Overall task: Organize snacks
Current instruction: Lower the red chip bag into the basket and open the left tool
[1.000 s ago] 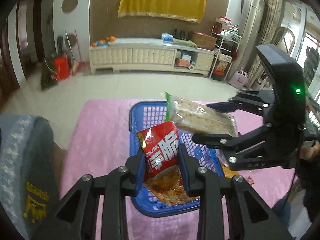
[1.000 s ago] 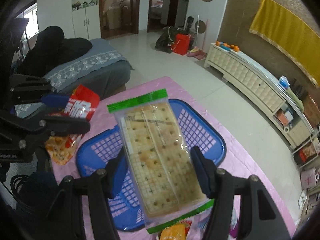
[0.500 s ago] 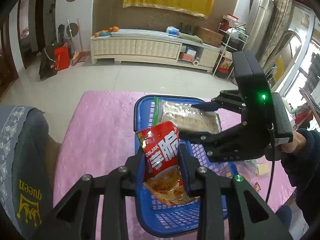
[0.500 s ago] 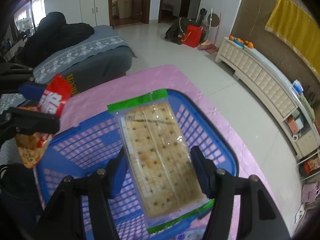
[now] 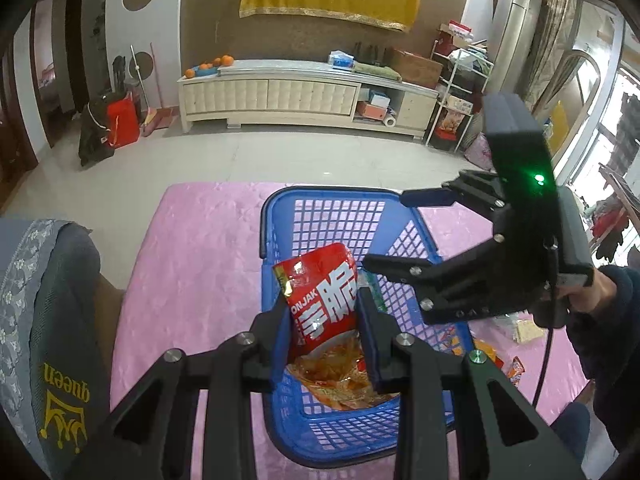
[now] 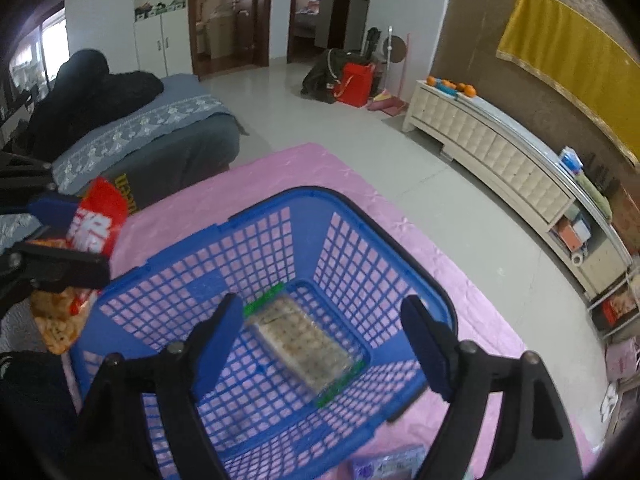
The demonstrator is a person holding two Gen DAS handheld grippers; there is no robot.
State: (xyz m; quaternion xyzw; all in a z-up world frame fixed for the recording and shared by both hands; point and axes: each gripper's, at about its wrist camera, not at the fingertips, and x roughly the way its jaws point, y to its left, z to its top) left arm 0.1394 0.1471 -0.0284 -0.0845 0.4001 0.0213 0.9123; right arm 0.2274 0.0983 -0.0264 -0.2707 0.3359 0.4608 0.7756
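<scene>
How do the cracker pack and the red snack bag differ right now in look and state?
The cracker pack lies flat on the floor of the blue basket, free of the open right gripper, whose jaws have just been opening; the red snack bag is upright, clamped in the left gripper above the basket. The pack is clear with green ends; the bag is red with white lettering. Both are sealed snacks.
</scene>
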